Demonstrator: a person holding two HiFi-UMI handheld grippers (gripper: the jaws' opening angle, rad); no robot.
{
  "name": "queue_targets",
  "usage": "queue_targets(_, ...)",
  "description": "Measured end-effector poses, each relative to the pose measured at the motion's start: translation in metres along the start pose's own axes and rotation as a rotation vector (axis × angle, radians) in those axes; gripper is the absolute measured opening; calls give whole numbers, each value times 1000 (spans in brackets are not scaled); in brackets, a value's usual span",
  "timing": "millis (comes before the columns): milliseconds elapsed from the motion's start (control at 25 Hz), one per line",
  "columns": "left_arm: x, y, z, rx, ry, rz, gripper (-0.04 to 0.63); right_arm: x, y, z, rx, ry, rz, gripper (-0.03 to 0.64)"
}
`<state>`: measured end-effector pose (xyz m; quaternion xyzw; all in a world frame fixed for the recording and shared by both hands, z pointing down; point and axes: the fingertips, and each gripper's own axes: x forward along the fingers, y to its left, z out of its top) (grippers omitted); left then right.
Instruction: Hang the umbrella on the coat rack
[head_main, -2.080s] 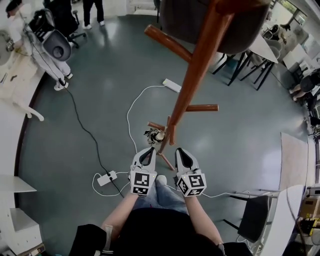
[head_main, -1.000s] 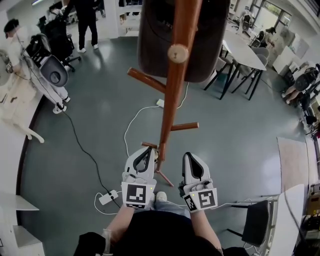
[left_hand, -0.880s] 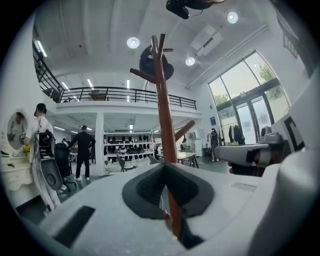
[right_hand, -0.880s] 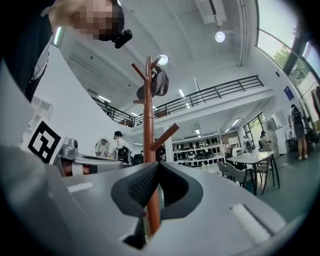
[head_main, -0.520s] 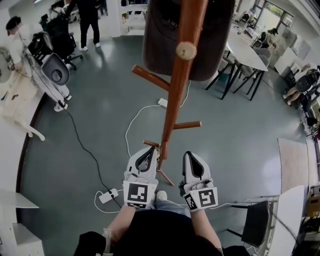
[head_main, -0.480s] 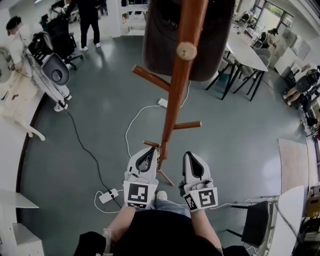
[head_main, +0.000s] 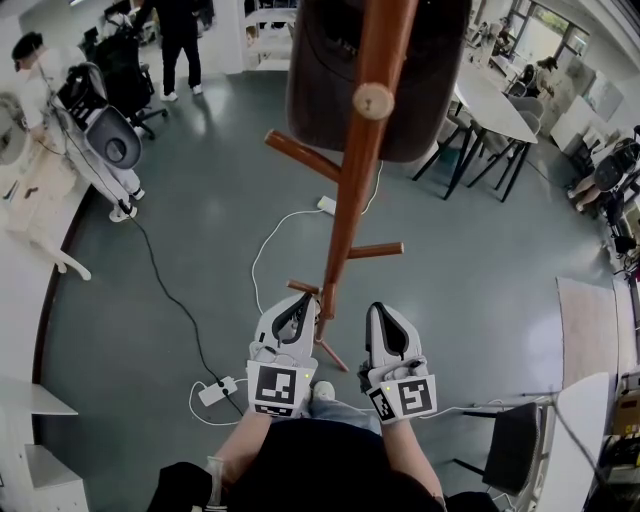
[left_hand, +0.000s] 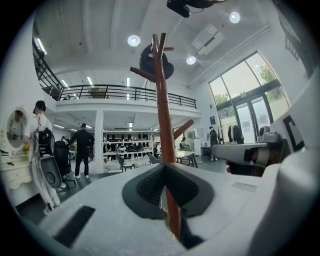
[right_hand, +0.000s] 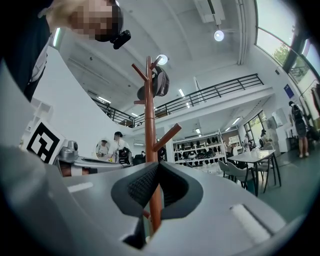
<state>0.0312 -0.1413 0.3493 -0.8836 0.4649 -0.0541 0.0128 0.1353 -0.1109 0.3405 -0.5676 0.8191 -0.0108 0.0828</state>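
I hold two grippers side by side, low and level above a grey floor. My left gripper has its jaws together, the dark pads meeting at the tips with nothing between them. My right gripper looks the same: jaws closed, pads touching, nothing held.

The wooden coat rack stands just ahead of both sets of tips. Its pole rises in the gap between my two grippers and touches neither. Short pegs branch off it, one near my left jaws and others higher up. Far above my jaws, a dark rounded item hangs from an upper peg; I cannot tell whether it is the umbrella.

Behind my left gripper, a white power strip lies on the floor.
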Motion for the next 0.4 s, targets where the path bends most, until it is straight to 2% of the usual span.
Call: queue_targets(400,2,1,-1,-5,6,-1,8,1,-1,-1,2,3,3,6)
